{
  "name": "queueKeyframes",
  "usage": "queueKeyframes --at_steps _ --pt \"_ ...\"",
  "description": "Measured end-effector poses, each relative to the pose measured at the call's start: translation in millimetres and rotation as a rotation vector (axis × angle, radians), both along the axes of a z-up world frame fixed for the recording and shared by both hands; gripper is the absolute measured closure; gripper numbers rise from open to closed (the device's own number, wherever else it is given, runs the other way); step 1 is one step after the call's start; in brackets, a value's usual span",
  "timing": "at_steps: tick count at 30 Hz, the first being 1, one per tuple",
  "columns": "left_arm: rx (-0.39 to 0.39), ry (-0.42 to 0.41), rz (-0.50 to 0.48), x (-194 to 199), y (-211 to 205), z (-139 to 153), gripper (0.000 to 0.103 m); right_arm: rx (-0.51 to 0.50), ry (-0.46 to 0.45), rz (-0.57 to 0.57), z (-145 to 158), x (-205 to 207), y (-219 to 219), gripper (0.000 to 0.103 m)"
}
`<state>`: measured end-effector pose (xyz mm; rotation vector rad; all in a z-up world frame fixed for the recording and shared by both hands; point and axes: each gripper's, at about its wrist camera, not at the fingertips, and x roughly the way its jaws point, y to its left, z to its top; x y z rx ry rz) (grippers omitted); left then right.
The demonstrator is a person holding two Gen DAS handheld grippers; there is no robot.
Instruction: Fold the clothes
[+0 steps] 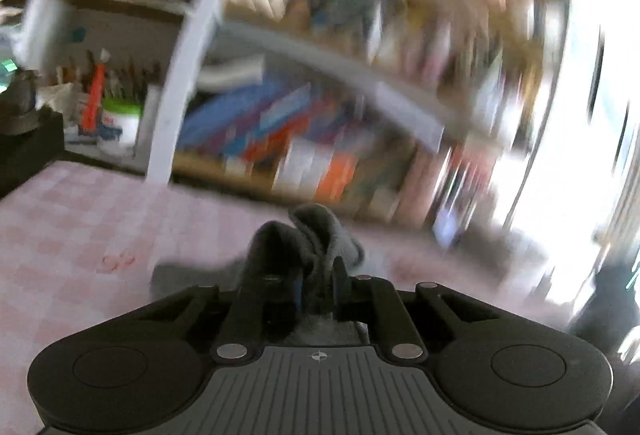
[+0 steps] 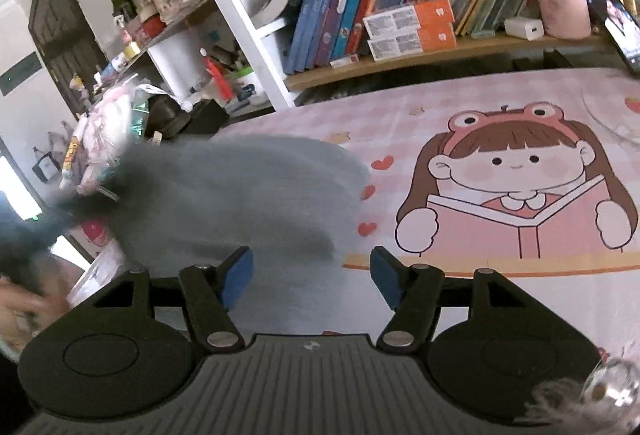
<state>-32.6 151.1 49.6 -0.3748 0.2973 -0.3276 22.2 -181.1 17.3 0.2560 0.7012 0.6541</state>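
Grey cloth (image 1: 312, 235) sits bunched between the pads of the left claw (image 1: 318, 285), which is clenched tight on a gathered fold of it, the fabric puffing up past the fingertips at twelve o'clock in the left wrist view. That view is heavily smeared, so little else of the garment can be read there beyond a flat grey patch trailing toward nine o'clock on the pink checked desk (image 1: 80, 227). In the right wrist view the same grey garment (image 2: 240, 195) spreads, blurred, from the middle toward nine o'clock, over the desk cover with its cartoon girl (image 2: 516, 187) at three o'clock. The right claw (image 2: 312, 275) stands released, blue pads well apart, with nothing pressed between them; cloth lies beyond and under the gap. A bookshelf (image 2: 400, 7) fills the twelve o'clock background. By the look of it, the step in hand is taking hold of the garment to lift or spread it. The next move likely calls for the right claw to close on a free edge.
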Motion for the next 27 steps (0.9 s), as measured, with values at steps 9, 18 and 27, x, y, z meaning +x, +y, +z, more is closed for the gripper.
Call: queueKeyframes --at_steps 9,18,27 --pt "-0.056 0.212 0.155 -0.2 47.2 -42.8 0.065 0.025 0.032 0.057 -8.4 5.4 18.4 0.039" --pt "0.013 0.189 0.162 24.8 41.0 -28.9 0.05 0.042 0.042 0.057 -9.0 5.5 21.5 0.039" --pt "-0.159 0.239 0.164 19.3 64.6 -52.9 0.033 0.079 0.085 0.058 -13.1 11.2 17.7 0.038"
